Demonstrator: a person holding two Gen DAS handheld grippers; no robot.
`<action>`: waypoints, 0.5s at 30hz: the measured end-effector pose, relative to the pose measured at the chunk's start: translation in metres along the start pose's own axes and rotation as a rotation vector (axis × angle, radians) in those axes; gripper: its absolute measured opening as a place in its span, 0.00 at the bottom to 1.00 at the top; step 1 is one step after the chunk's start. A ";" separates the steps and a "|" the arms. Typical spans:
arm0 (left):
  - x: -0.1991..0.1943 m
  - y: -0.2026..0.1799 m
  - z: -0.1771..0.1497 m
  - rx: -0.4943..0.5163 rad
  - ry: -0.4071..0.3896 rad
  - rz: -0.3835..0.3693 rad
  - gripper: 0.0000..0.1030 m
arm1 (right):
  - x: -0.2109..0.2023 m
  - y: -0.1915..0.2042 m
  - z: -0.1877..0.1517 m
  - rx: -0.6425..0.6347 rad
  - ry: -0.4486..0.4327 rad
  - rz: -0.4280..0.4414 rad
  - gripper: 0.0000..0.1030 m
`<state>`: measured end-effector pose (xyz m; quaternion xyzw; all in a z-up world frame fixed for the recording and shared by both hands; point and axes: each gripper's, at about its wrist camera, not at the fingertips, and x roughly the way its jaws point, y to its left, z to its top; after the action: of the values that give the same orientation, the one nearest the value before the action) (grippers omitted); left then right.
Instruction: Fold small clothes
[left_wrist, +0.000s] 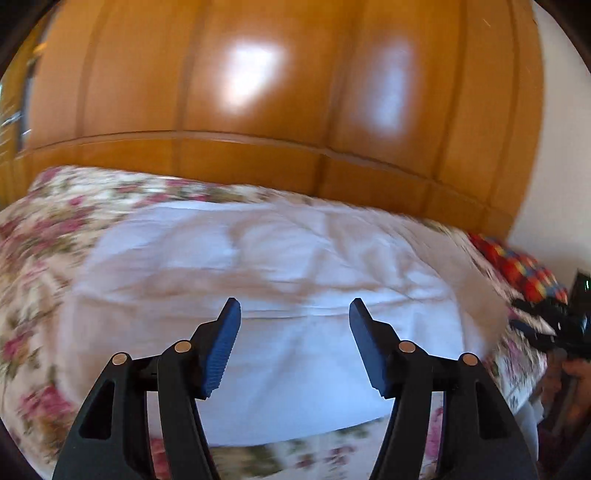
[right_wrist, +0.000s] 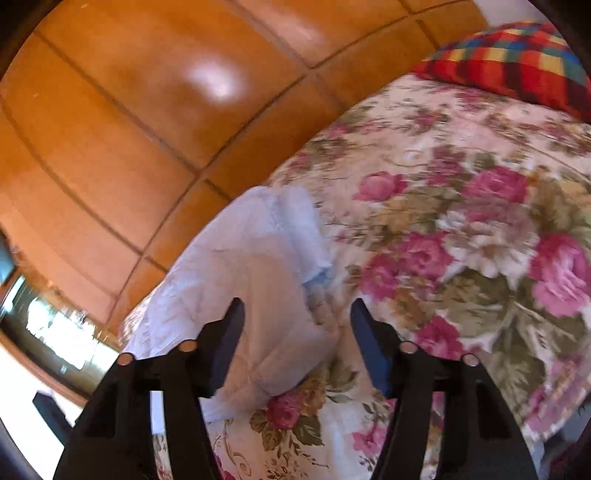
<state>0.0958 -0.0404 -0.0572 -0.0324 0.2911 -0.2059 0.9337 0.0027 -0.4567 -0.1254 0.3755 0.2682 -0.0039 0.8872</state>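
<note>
We see our left gripper (left_wrist: 294, 308) released, jaws apart above the white garment (left_wrist: 280, 258), holding nothing. Our right gripper (right_wrist: 297, 308) gapes too, the garment's edge (right_wrist: 258, 266) lying at twelve o'clock on the floral bedspread (right_wrist: 461, 221); no writing is legible.

1. My left view is smeared with motion; the white garment (left_wrist: 266, 280) shows no readable seams or edges.
2. The right gripper (left_wrist: 554, 325) is a dark blur at that view's right edge, cut off.
3. In my right view, the plaid pillow (right_wrist: 517, 51) runs off the frame.
4. The garment's near end hides behind my left-hand finger (right_wrist: 221, 354).
</note>
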 end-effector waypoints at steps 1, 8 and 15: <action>0.012 -0.007 0.000 0.037 0.025 -0.002 0.58 | 0.005 0.003 0.001 -0.036 0.023 0.003 0.54; 0.069 -0.020 -0.016 0.118 0.231 0.100 0.59 | 0.017 0.016 -0.003 -0.192 0.168 -0.084 0.19; 0.077 -0.018 -0.021 0.149 0.237 0.123 0.59 | 0.031 -0.015 -0.016 -0.085 0.163 -0.055 0.20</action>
<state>0.1347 -0.0868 -0.1118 0.0796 0.3844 -0.1719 0.9035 0.0185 -0.4507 -0.1588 0.3292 0.3495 0.0136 0.8771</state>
